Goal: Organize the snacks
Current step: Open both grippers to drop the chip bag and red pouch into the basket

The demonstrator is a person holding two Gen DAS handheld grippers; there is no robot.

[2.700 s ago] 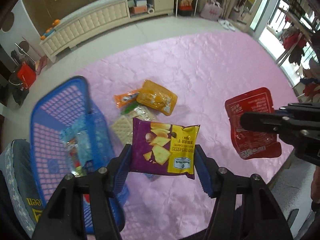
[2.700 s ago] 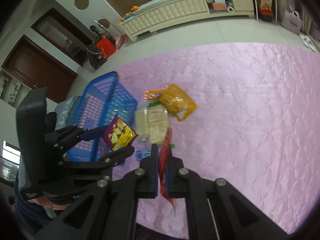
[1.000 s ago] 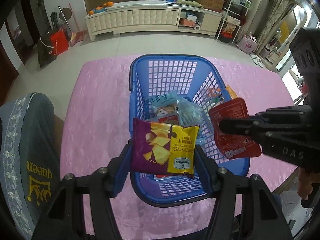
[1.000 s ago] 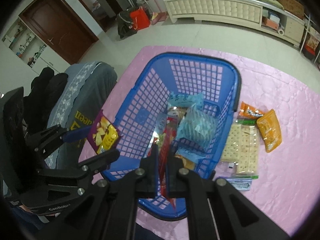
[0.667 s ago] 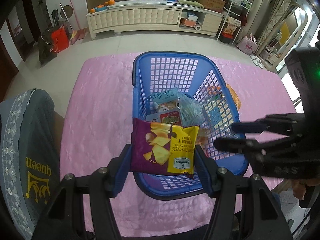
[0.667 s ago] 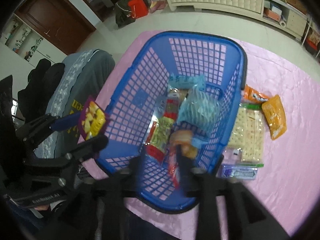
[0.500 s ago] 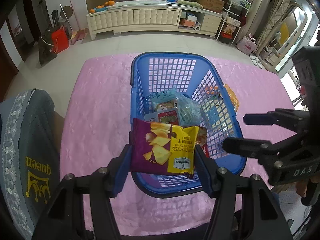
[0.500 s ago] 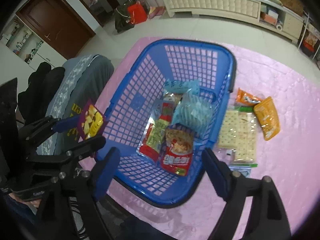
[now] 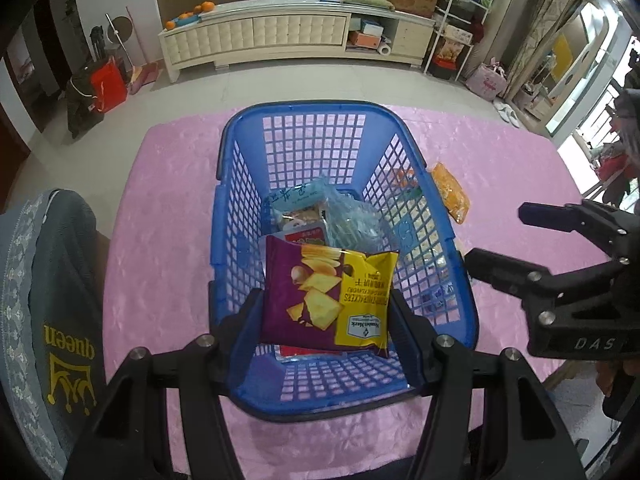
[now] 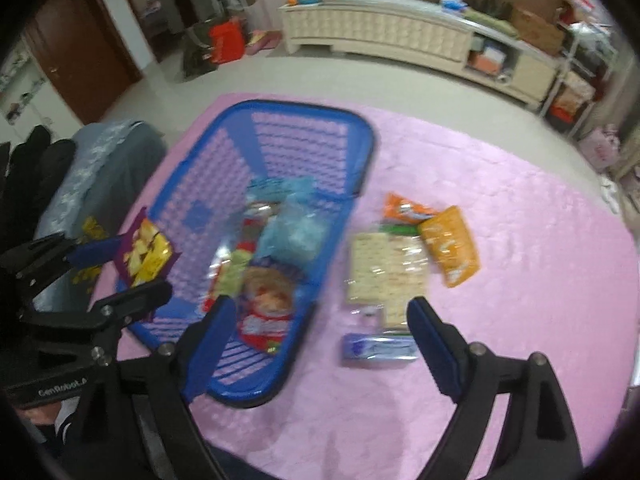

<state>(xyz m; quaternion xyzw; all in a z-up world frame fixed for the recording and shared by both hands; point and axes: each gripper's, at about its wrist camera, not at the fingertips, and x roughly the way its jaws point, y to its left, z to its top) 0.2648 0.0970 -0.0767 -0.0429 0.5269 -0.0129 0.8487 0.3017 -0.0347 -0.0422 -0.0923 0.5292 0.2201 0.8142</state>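
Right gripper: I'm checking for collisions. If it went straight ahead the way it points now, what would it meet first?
Probably the cracker pack on the pink cloth; the open right gripper frames it. The small blue packet lies nearer, so depth is uncertain.

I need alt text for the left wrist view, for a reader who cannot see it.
The left gripper holds a purple and yellow cracker bag over a blue plastic basket already containing several snack packets. The basket stands on a pink tablecloth; the open right gripper is at the right edge.
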